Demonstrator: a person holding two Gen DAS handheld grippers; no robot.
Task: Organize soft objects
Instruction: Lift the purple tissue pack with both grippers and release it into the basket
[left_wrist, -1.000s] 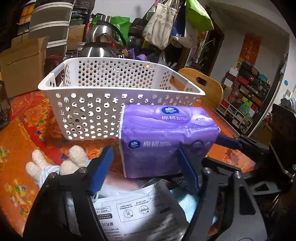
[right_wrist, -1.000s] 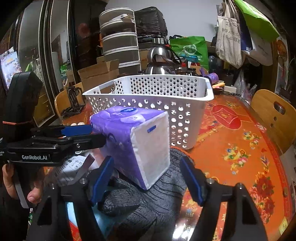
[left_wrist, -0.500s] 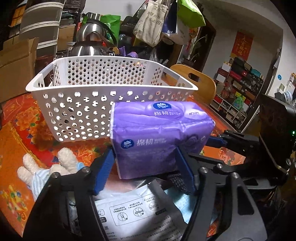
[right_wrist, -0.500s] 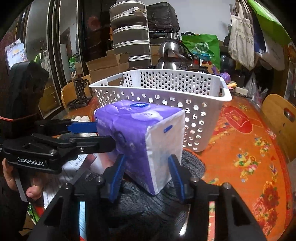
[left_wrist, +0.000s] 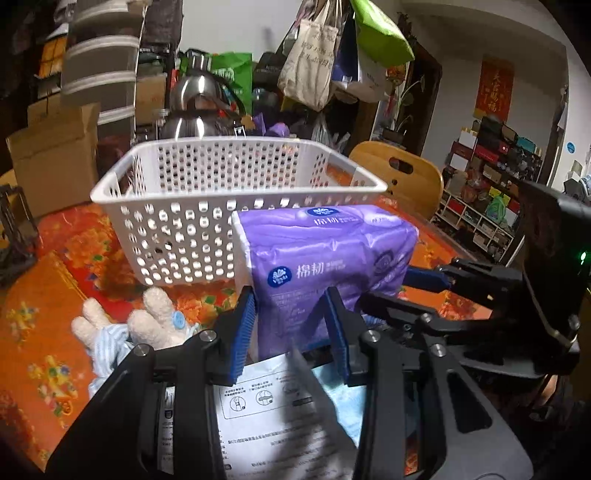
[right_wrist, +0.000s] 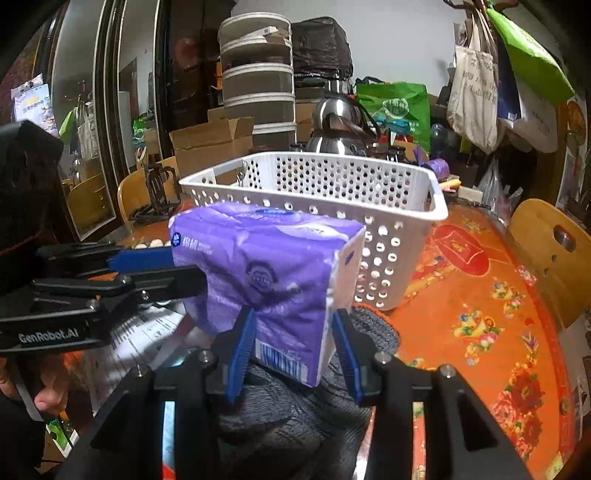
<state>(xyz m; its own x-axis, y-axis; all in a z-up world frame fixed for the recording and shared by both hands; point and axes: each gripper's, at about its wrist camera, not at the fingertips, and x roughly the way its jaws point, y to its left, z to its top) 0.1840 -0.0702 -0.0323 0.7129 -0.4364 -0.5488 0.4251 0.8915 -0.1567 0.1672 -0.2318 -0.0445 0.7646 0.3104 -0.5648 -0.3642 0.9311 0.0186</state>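
Both tools are on the same purple tissue pack (left_wrist: 328, 258), which sits raised in front of the white perforated basket (left_wrist: 184, 236), its top about level with the near rim and not yet inside. The left hand-held gripper (left_wrist: 291, 325) is clamped on one lower end of the pack, blue pads dug into the wrapper, and the right hand-held gripper (right_wrist: 293, 343) is clamped on the other lower end near the barcode. The main risk, as I judge it, is the hold itself — the film is slick and the tissue inside gives, so the pads bite only the bottom corners while most of the bulk stands above them; the pack could pivot or squeeze out upward if either side tightens or the two pull at different rates. A second risk is the basket wall: the pack is close against the near rim, and pushing it forward before it is clearly above the edge would shove the light basket across the orange floral desk (right_wrist: 480, 295) or catch the wrapper on the rim. Below lie a grey knitted item (right_wrist: 295, 417), a printed plastic packet (left_wrist: 273, 417) and a plush toy (left_wrist: 147, 321) — a dropped pack would land on these, and a low-swinging tool could drag them along.
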